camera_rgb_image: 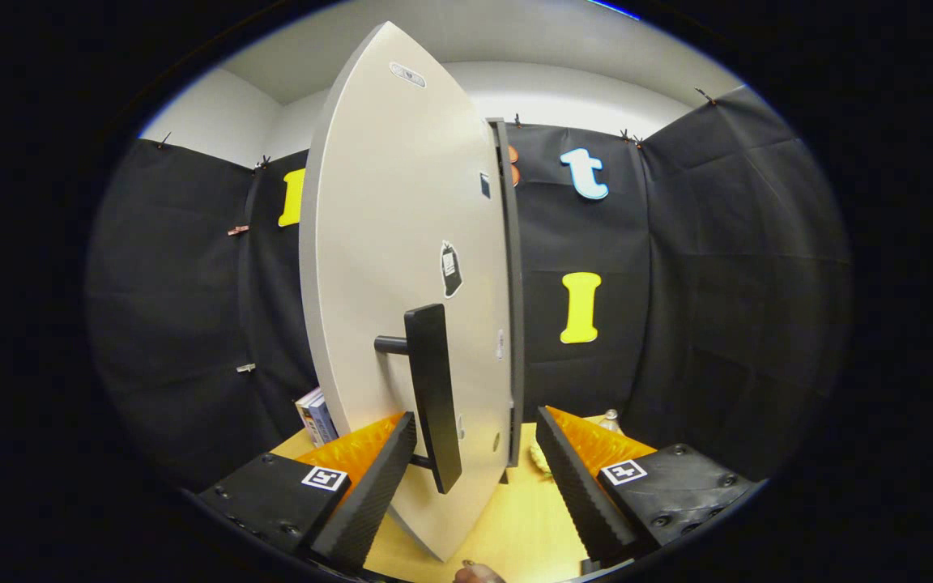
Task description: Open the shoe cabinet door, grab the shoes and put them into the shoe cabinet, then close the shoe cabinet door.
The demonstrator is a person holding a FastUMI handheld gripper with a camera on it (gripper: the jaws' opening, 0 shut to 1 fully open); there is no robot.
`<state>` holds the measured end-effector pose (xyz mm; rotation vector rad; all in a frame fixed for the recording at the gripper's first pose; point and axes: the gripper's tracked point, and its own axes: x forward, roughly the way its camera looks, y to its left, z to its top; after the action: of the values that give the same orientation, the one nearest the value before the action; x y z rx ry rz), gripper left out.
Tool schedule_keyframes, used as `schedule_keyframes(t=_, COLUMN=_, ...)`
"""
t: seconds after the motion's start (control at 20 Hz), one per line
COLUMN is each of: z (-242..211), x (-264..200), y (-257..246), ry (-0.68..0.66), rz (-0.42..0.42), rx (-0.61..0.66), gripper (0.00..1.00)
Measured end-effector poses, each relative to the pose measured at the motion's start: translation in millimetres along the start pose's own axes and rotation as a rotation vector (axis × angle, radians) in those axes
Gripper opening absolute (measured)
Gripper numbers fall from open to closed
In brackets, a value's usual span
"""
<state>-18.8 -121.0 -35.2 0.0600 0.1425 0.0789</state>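
The shoe cabinet door (385, 267) stands upright and edge-on to the camera, its long axis running vertically, its free edge reaching down between the gripper (476, 461) fingers and its top rising well above them. Its broad face is smooth, pale and matte, like painted board, and it looks bowed (the fisheye lens bends it into a leaf shape). A darker grey edge strip runs down its right side.

On that face a door handle (432, 389) stands out: a flat, dark, rectangular bar, long axis vertical and leaning slightly, held off the panel by a short round post near its upper end and another near its lower end. A small dark sticker (451, 269) sits above the handle, and a small oval fitting (407, 74) lies near the door's top.

The gripper's fingers are spread wide. The left finger (373, 494), with its ridged, serrated inner pad, lies just beside the lower part of the handle, and whether they touch cannot be told. The right finger (576, 486) stands well apart from the door, so nothing is pinched.

Below lies a yellowish wooden table (515, 526). A few books (317, 417) stand upright on it, behind the left finger and partly hidden by the door.
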Motion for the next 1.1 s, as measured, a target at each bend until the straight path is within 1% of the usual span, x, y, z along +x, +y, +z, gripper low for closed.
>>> schedule_keyframes(t=0.3, z=-8, x=35, y=62, ry=0.005, rz=0.02, rx=0.013, gripper=0.98)
schedule_keyframes(t=0.45, z=-16, x=52, y=103, ry=0.013, rz=0.073, rx=0.011, gripper=0.98)
schedule_keyframes(t=0.6, z=-18, x=65, y=130, ry=0.003, rz=0.1, rx=0.011, gripper=0.98)
schedule_keyframes(t=0.85, z=-19, x=82, y=159, ry=0.004, rz=0.117, rx=0.021, gripper=0.98)
schedule_keyframes(t=1.1, z=-20, x=88, y=168, ry=0.003, rz=0.104, rx=0.007, gripper=0.98)
